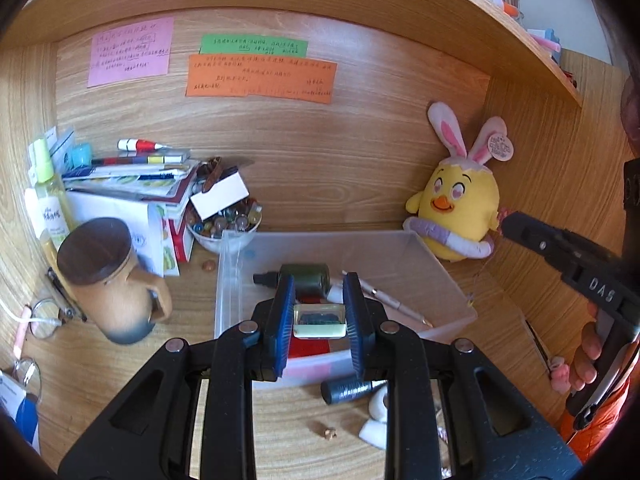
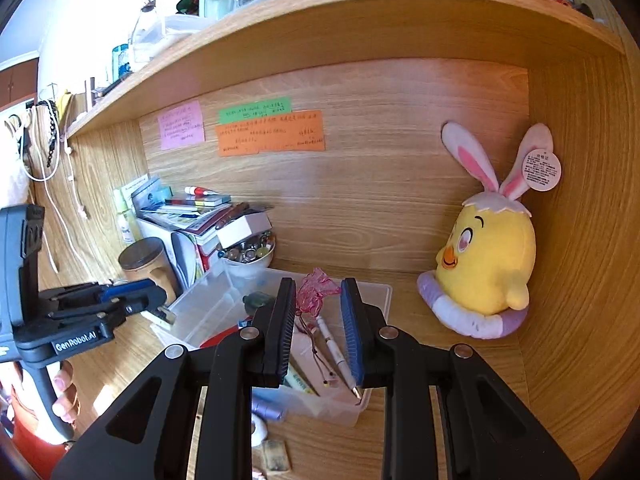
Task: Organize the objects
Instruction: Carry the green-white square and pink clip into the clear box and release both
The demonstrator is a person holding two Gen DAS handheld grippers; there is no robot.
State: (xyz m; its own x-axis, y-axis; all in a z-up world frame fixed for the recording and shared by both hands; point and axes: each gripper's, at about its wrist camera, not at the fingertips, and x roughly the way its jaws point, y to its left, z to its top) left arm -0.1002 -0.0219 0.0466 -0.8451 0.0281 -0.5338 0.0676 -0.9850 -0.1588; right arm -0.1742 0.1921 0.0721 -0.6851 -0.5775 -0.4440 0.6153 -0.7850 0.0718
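desk (image 1: 120, 364): light wood | back panel (image 1: 340, 160): wood-grain | shelf (image 2: 360, 12): overhead, cluttered | wall (image 2: 80, 20): white, brightly lit

I am looking into someone's home study nook, a wood-grain desk (image 1: 120, 364) boxed in by a back panel and side walls under an overhead shelf (image 2: 360, 12) crowded with bottles and odds and ends. Handwritten sticky notes in pink (image 1: 130, 54), green (image 1: 254, 45) and orange (image 1: 262, 78) are stuck to the back panel, and a yellow chick plush with rabbit ears (image 1: 460, 200) sits in the corner. I also see a stack of books and boxes (image 1: 132, 184), a bowl of glass marbles (image 1: 226, 222), a lidded mug (image 1: 116, 280), eyeglasses (image 1: 44, 318) and a clear plastic bin (image 1: 440, 276) of pens and small items, all personal clutter rather than workplace gear.
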